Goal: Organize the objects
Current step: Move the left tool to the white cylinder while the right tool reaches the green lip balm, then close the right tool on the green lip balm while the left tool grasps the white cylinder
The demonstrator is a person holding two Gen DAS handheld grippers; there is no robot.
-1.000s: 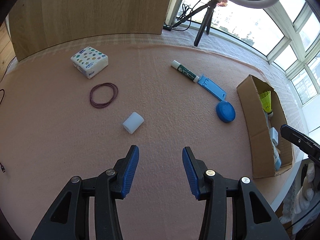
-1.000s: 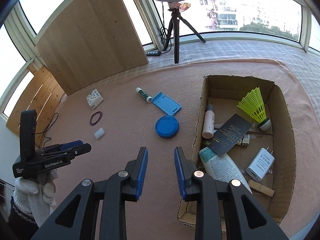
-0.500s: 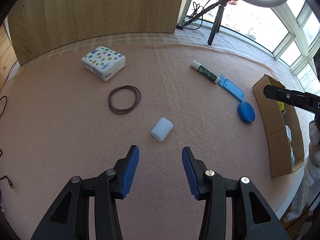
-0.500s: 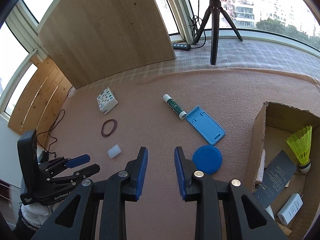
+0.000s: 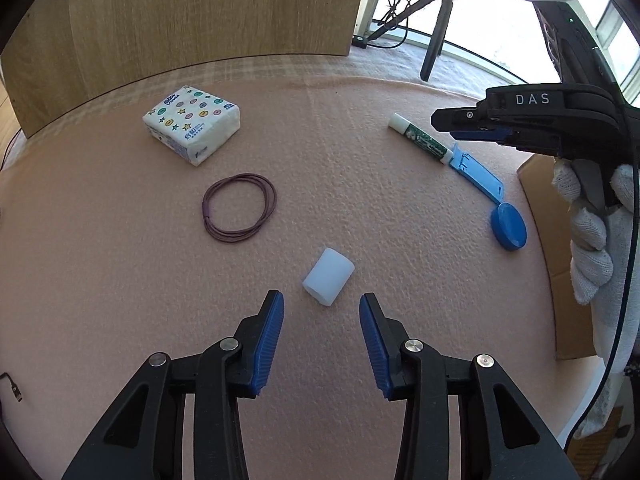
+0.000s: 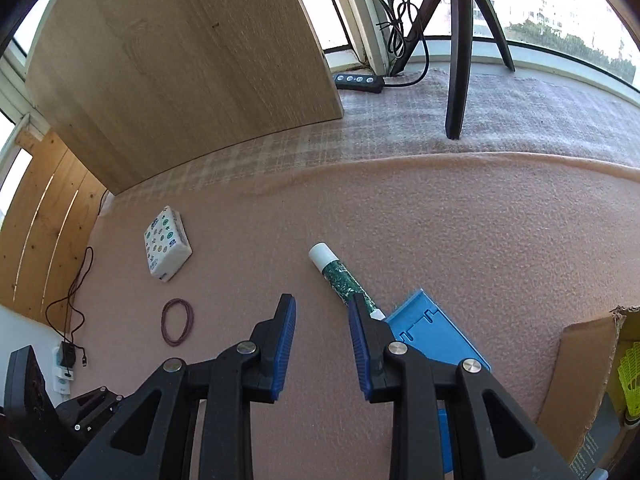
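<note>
A small white cylinder (image 5: 329,276) lies on the pink mat just ahead of my left gripper (image 5: 321,302). Its jaws are closing, the pads stand apart from the cylinder, and nothing is gripped. My right gripper (image 6: 322,304) hovers with a narrow gap and nothing in it; its right finger overlaps the lower end of a green tube with a white cap (image 6: 340,276). A blue flat holder (image 6: 432,336) lies just right of that. In the left wrist view the right gripper (image 5: 444,122) hangs above the tube (image 5: 420,140). A blue round lid (image 5: 509,226) lies near the cardboard box (image 5: 546,240).
A patterned tissue pack (image 5: 192,124) and a brown rubber band loop (image 5: 239,209) lie at the left of the mat. A wooden board (image 6: 180,60), a tripod (image 6: 456,60) and a power strip (image 6: 359,82) stand behind. A yellow shuttlecock (image 6: 630,376) shows in the box.
The left gripper has sunk toward the white cylinder, and its jaws have narrowed a little. The right gripper has swung left, from over the box to over the green tube.
</note>
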